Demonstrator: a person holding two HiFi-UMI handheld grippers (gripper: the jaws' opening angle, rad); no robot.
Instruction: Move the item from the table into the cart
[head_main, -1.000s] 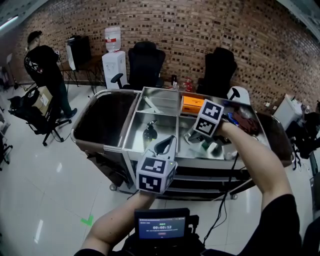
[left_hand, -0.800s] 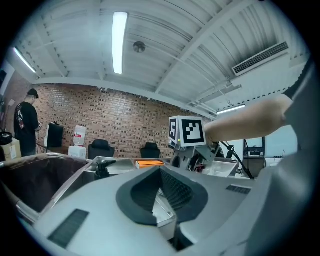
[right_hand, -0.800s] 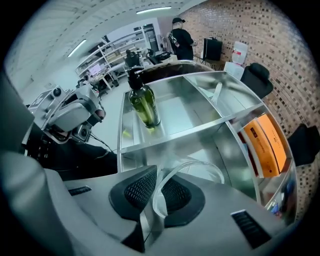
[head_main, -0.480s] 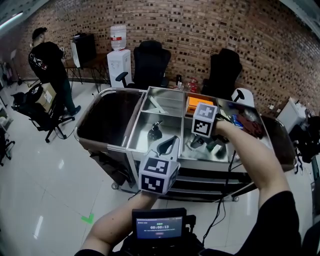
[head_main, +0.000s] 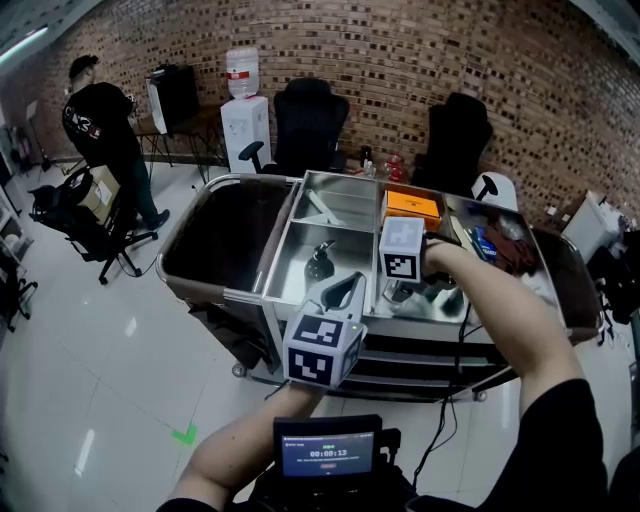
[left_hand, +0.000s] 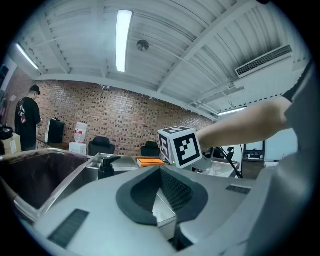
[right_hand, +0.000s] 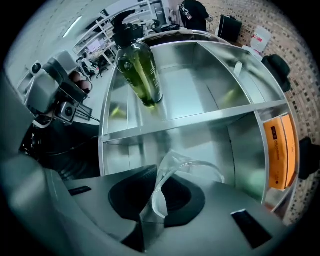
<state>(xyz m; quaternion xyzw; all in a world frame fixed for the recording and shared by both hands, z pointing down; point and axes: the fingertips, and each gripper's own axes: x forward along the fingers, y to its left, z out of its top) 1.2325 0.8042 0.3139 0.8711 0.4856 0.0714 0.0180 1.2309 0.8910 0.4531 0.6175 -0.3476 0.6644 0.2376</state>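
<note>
The right gripper (right_hand: 156, 187), pinching a clear plastic piece (right_hand: 192, 165), has shifted left over the cart (head_main: 272, 255), near the bottle (right_hand: 140, 70); letting go seems next; the left gripper (head_main: 335, 295) waits closed, empty.

I count one cart (head_main: 262, 290), one pump bottle (head_main: 320, 262), one orange box (head_main: 413, 206), one clear plastic strip (right_hand: 170, 185), two office chairs (head_main: 311, 125).

Screen (head_main: 325, 452) at bottom of head view — timer 00:00:13; orange box (head_main: 413, 205) print unreadable.
</note>
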